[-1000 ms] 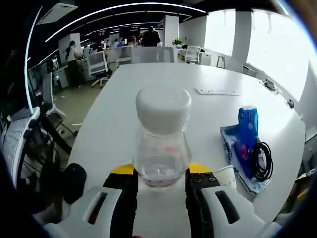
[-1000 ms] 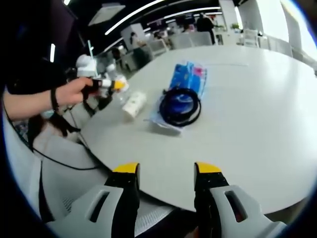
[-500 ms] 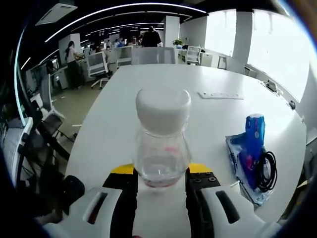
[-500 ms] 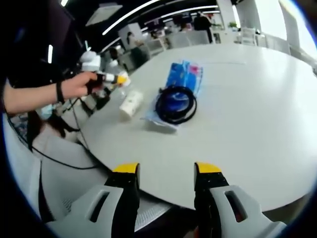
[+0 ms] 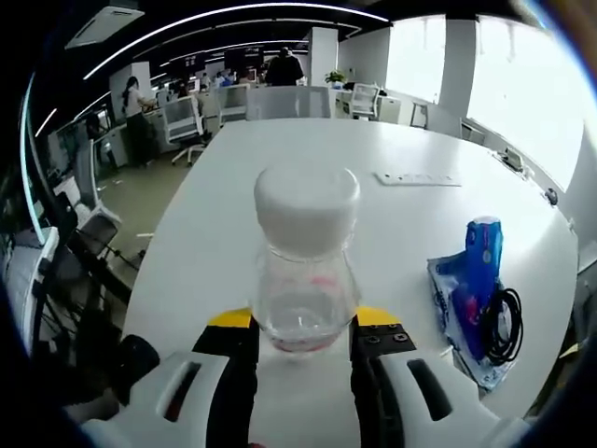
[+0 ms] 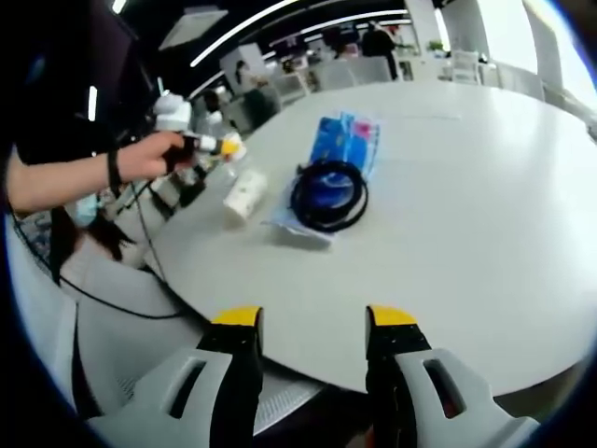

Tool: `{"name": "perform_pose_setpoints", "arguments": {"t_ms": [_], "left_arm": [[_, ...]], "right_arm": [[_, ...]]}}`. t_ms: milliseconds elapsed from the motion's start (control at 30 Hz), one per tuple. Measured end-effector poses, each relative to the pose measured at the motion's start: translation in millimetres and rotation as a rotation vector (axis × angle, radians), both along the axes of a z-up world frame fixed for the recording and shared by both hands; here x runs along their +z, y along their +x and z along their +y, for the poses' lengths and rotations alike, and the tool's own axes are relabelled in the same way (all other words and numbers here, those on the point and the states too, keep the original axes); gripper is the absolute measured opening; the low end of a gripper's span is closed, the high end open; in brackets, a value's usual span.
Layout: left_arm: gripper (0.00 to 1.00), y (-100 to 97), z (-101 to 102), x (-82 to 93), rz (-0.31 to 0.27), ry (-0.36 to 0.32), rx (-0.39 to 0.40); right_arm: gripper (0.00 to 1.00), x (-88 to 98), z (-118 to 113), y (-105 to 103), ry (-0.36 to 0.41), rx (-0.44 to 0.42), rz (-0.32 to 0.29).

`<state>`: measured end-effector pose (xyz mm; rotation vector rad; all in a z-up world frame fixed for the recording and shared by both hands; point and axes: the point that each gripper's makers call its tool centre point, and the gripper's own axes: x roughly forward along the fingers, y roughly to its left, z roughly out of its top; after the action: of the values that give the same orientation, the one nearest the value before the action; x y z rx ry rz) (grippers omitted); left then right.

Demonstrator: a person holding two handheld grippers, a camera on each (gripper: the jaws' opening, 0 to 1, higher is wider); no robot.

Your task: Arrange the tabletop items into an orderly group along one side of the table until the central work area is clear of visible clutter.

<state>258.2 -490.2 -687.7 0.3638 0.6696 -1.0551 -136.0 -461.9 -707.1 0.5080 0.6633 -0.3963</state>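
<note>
Your left gripper clamps the clear bottle; set it upright by the tabletop edge. Your right gripper gapes empty.

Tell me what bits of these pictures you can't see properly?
- Left gripper view: the bottle's base, hidden between the left gripper's jaws.
- Left gripper view: the paper cup, cut off behind the right jaw.
- Right gripper view: print on the blue packet, too small and partly under the black cable coil.
</note>
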Motion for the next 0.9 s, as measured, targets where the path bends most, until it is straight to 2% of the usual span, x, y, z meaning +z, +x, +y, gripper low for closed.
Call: {"name": "perform_pose_setpoints", "arguments": {"t_ms": [167, 367, 633, 900], "left_arm": [[0.37, 0.2, 2, 6.6, 0.030, -0.037, 0.019], [0.39, -4.2, 10, 13.9, 0.032, -0.056, 0.016], [0.40, -19.2, 36, 14.0, 0.068, -0.081, 0.037], [0.39, -36.1, 64, 4.7, 0.111, -0.079, 0.059]], "right_arm": [[0.42, 0.1, 1, 1, 0.001, 0.003, -0.004], [0.42, -0.9, 4, 3, 0.004, 0.007, -0.009], [0.43, -0.7, 7, 8, 0.002, 0.014, -0.021], [0.43, -0.2, 8, 13, -0.001, 0.023, -0.031]]}}
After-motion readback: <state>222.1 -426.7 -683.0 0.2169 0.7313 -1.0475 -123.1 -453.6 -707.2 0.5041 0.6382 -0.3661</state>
